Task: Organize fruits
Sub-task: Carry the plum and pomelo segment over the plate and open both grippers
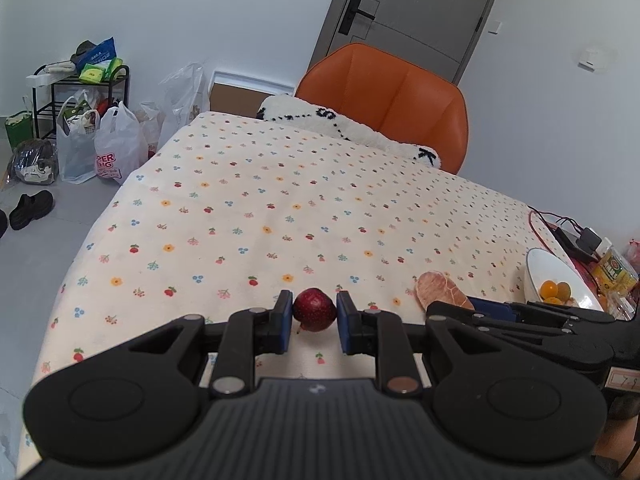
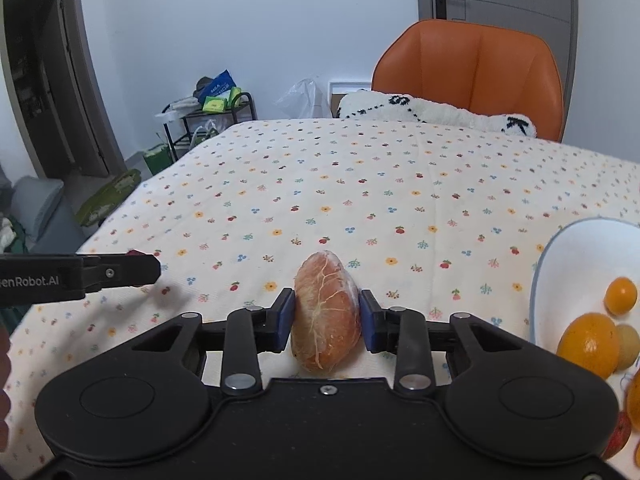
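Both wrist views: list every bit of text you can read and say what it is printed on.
"enRobot.AI", start cut off by the frame edge: side of the left gripper.
"PER" above "NG", partly folded away: white plastic bag on the floor.
"S" and "K": white fluffy cushion on the orange chair.
Yellow bottle label, blue packet: too blurred.

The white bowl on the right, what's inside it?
The white bowl holds a large orange, a small orange fruit and a greenish-tan one; its near part runs out of frame.
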